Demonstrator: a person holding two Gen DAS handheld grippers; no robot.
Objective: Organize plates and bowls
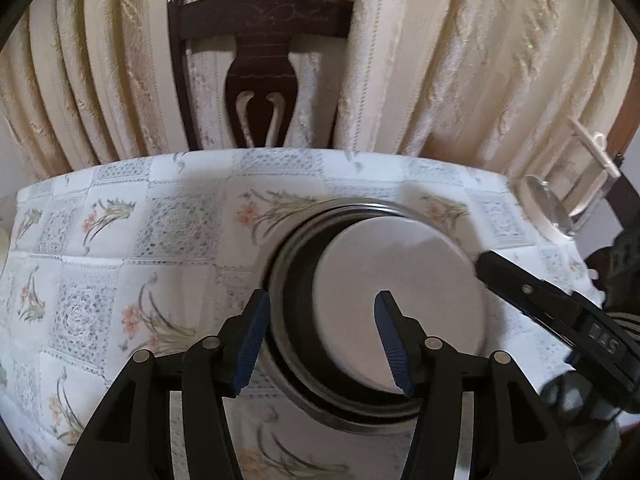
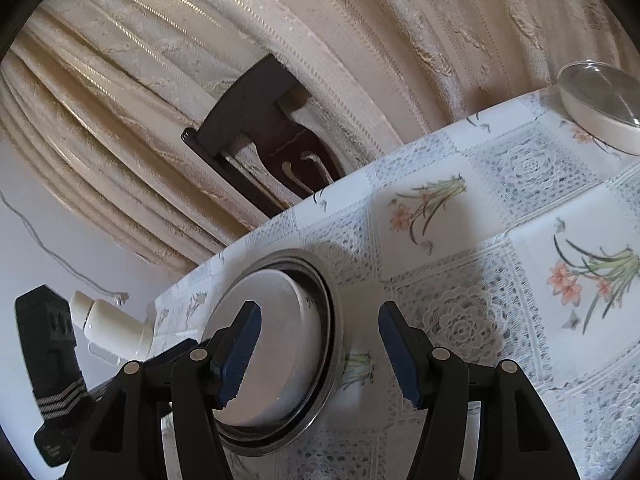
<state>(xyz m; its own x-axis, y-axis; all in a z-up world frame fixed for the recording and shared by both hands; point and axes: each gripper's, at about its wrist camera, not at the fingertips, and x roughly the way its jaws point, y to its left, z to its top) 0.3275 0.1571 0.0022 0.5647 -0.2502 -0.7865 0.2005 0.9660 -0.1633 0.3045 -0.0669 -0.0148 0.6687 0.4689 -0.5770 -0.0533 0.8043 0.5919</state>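
A steel bowl [image 1: 280, 280] with a dark inner wall stands on the flowered tablecloth [image 1: 100, 280], and a white bowl [image 1: 400, 300] sits tilted inside it. My left gripper [image 1: 323, 346] is open; one finger is outside the steel rim on the left and the other is over the white bowl. In the right wrist view the steel bowl [image 2: 334, 320] and white bowl [image 2: 288, 320] lie at lower left. My right gripper [image 2: 320, 356] is open across their right rim, with one finger over the white bowl and one over the cloth. It also enters the left wrist view as the right gripper [image 1: 532, 300].
A white dish with a glass lid [image 2: 600, 112] sits near the far right table edge, seen also as the lidded dish [image 1: 548, 208]. A dark wooden chair [image 1: 260, 72] stands behind the table against cream curtains [image 1: 460, 60]. A black striped sleeve [image 2: 56, 380] is at the left.
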